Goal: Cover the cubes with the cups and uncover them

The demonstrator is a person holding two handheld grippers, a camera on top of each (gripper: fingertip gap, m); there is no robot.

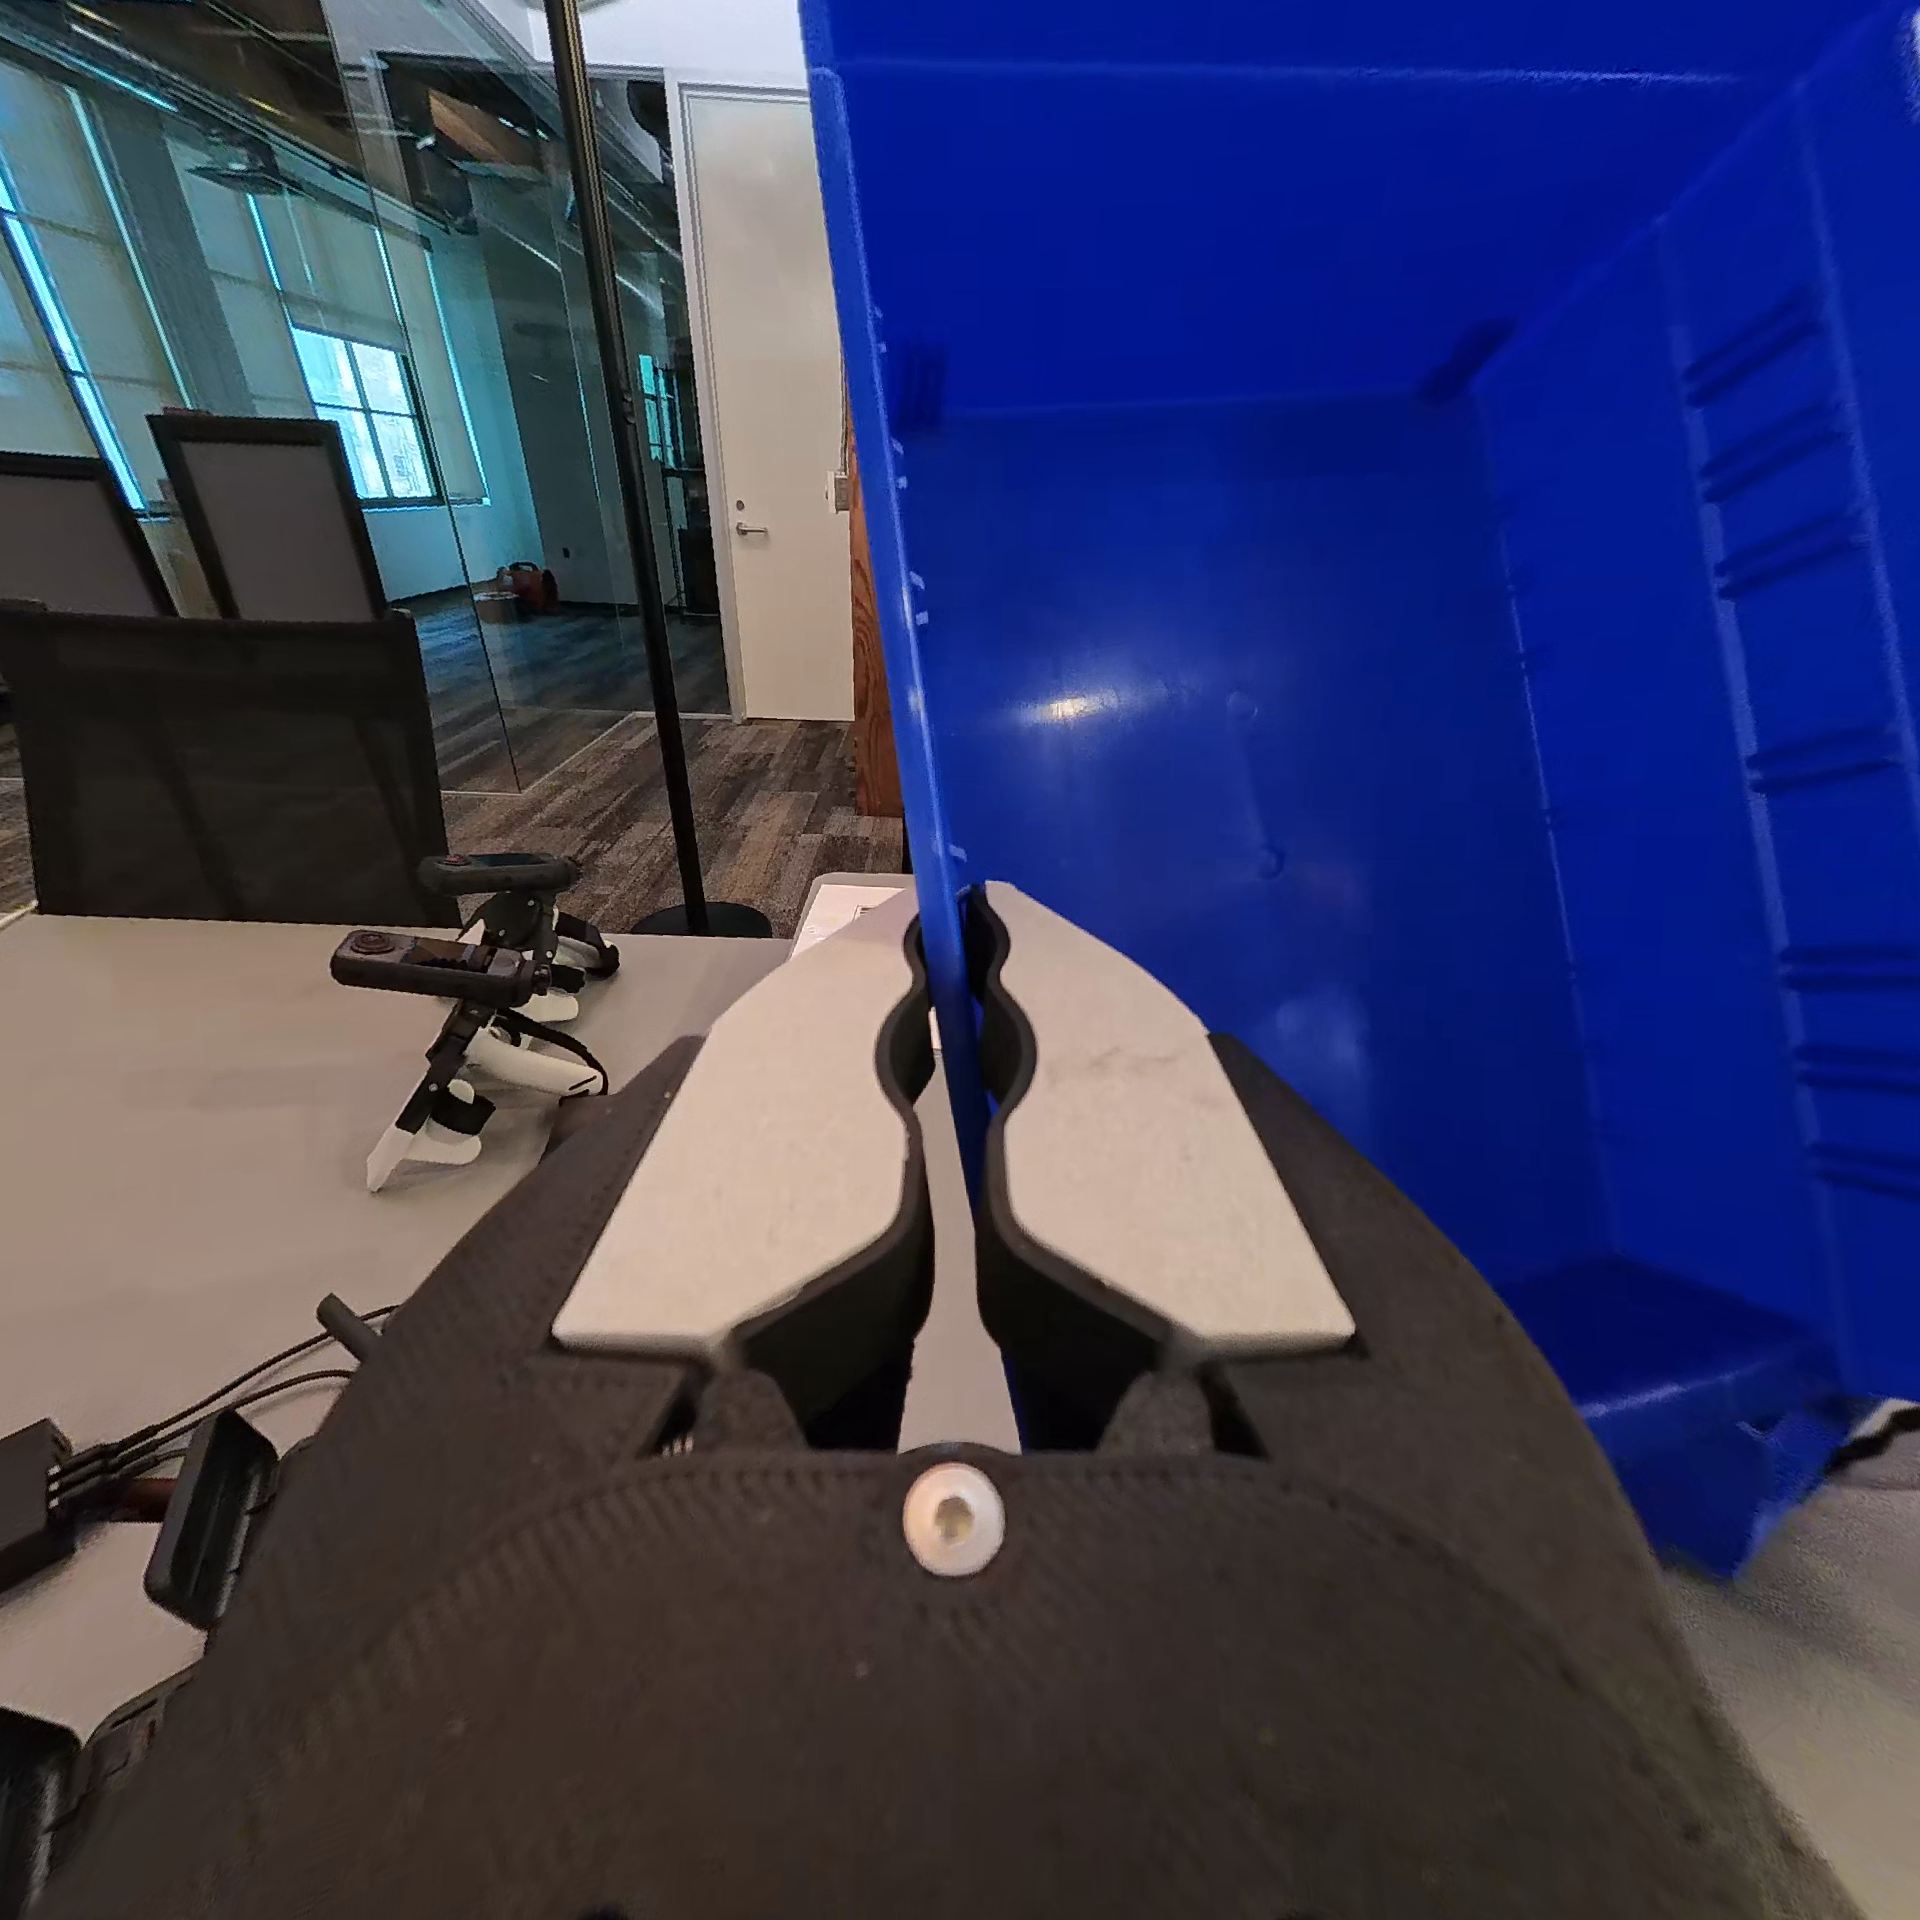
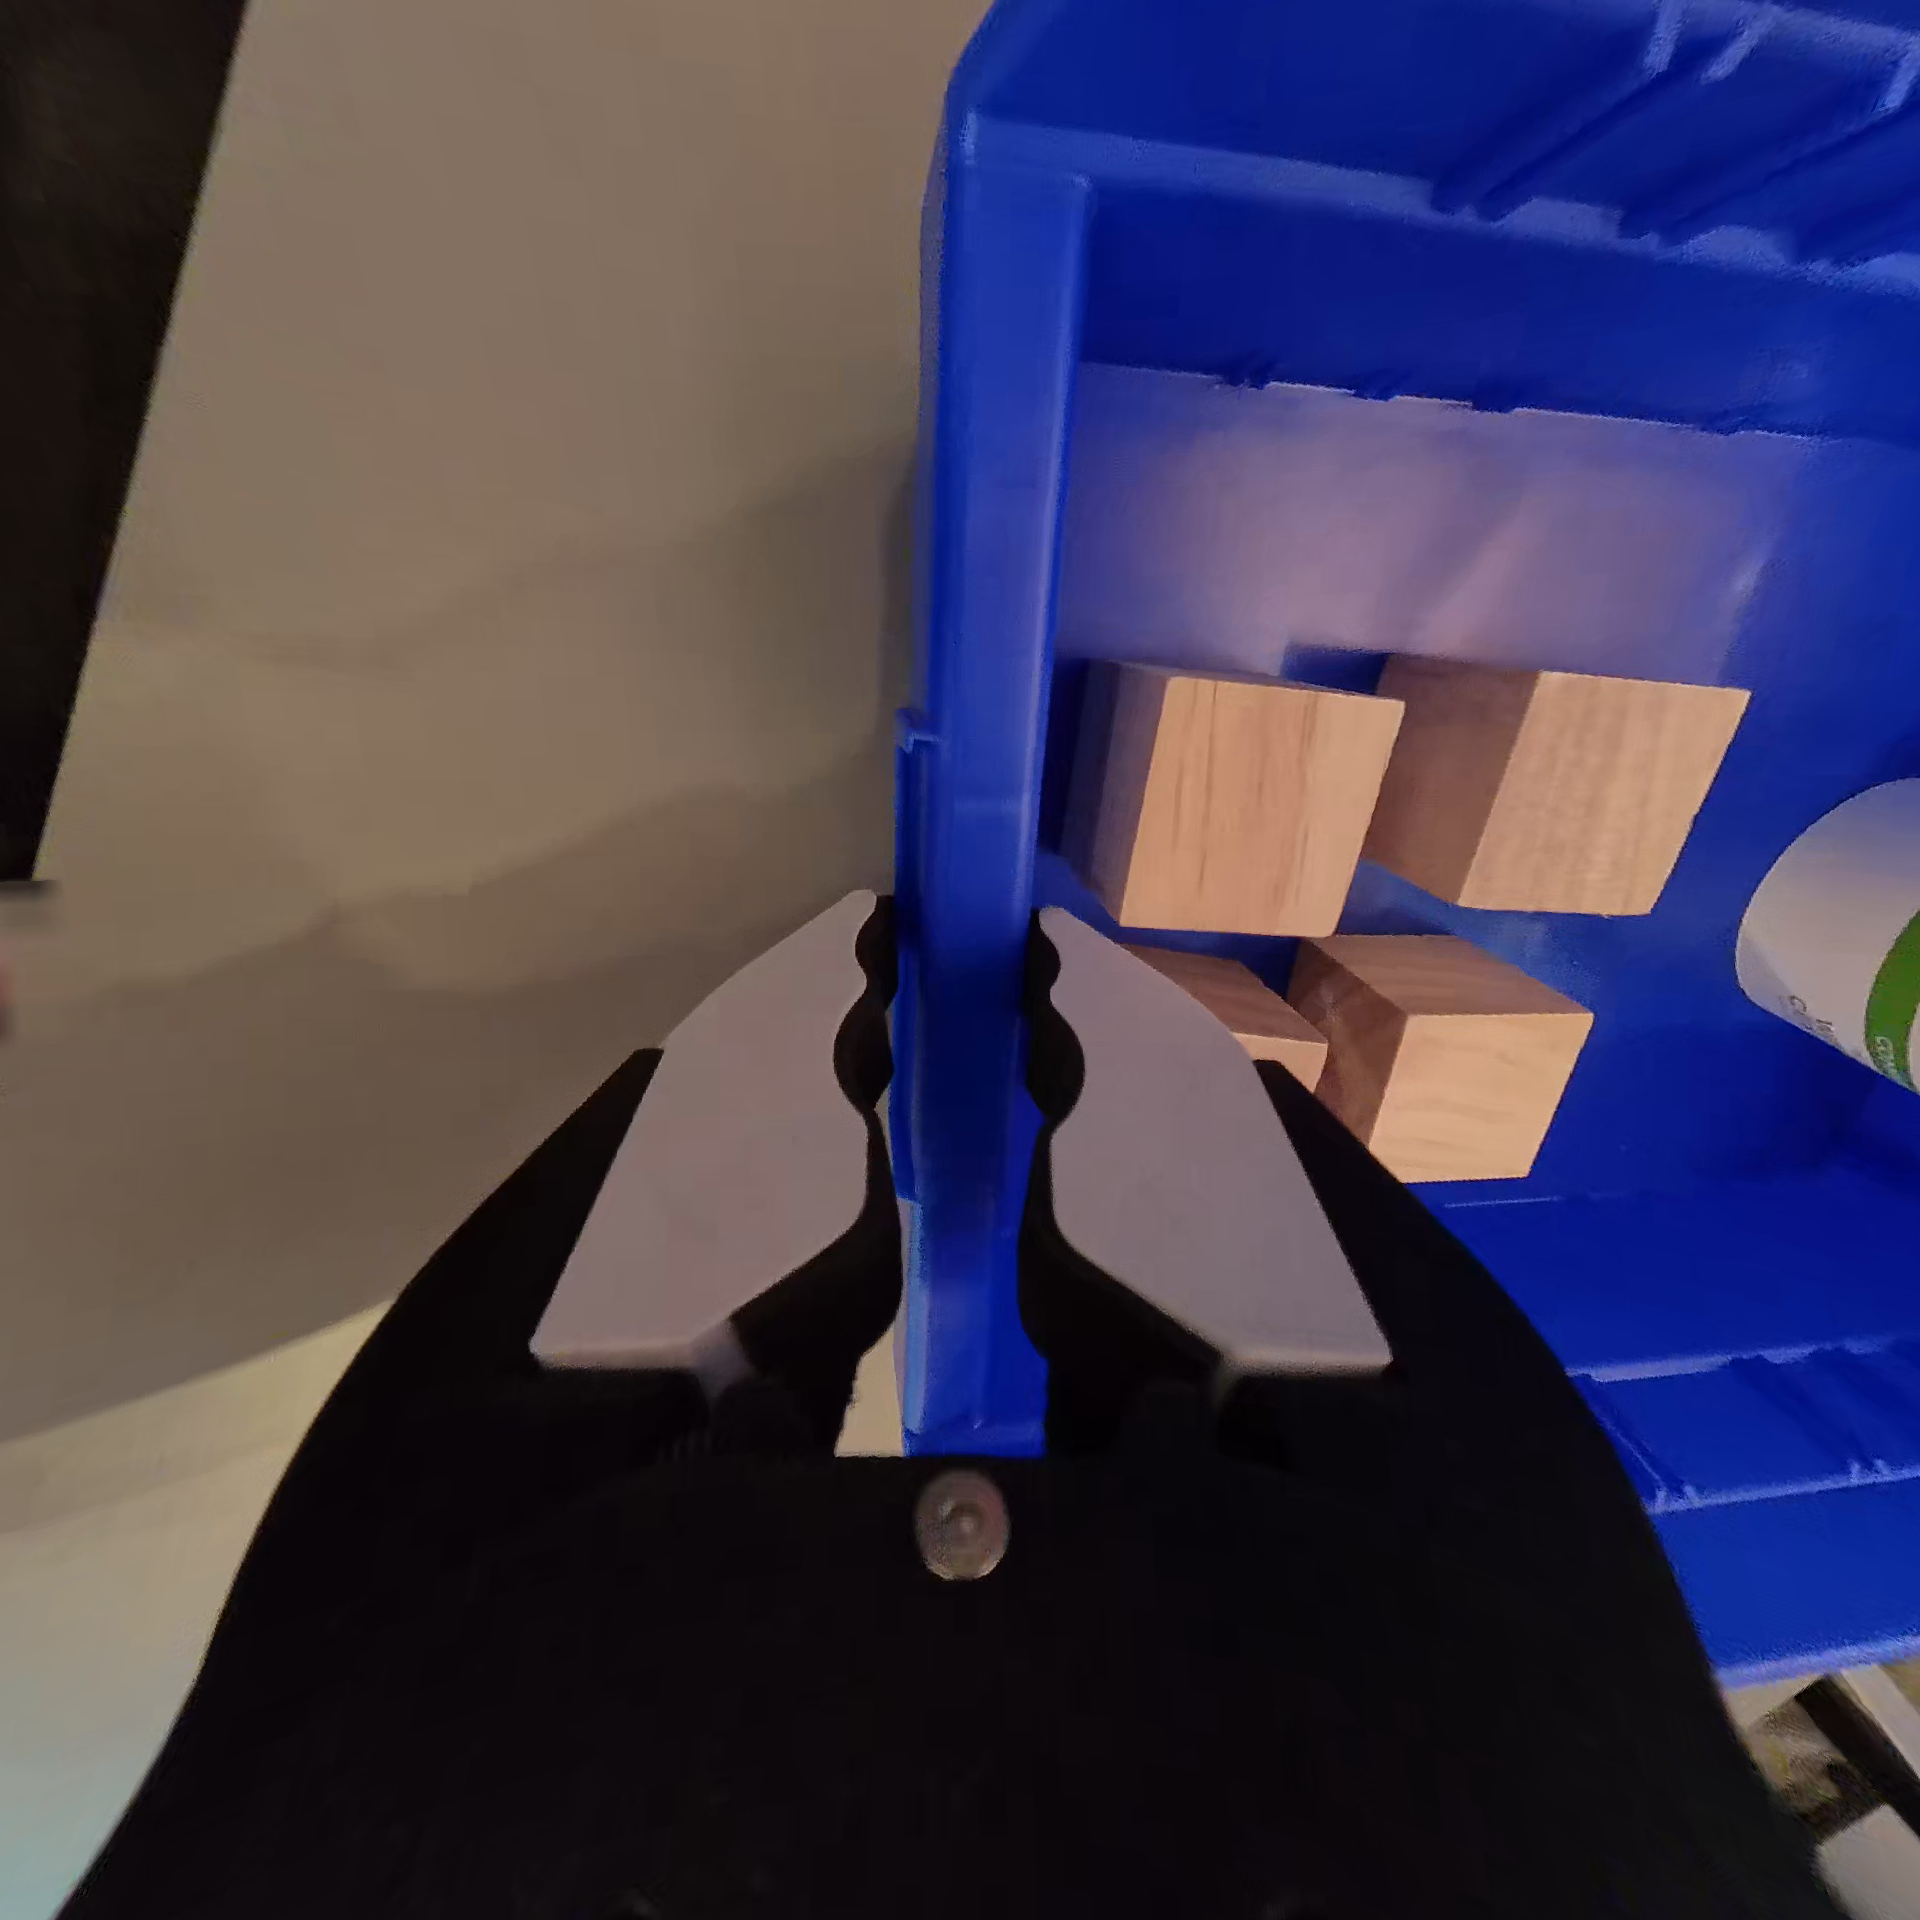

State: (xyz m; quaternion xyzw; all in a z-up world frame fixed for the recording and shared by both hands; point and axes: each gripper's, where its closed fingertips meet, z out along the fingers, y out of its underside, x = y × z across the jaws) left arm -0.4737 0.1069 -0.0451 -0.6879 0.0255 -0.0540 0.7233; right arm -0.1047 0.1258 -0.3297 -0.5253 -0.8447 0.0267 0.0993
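Item: blue bin (image 1: 1299, 675), tipped. We log the left hand-held gripper (image 1: 961, 914) clamped on its thin wall, the right hand-held gripper (image 2: 961, 935) clamped on its thick rim. Contents: four wooden cubes (image 2: 1236, 810), one white-and-green cup (image 2: 1839, 935), apparently; printing blurred. Spare grippers (image 1: 478, 997) on tabletop (image 1: 177, 1091).

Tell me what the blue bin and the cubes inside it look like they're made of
The blue bin looks like moulded plastic with a glossy finish: light glints off its inner wall and it has moulded ribs. The cubes look like unpainted light wood, matte, with visible grain lines.
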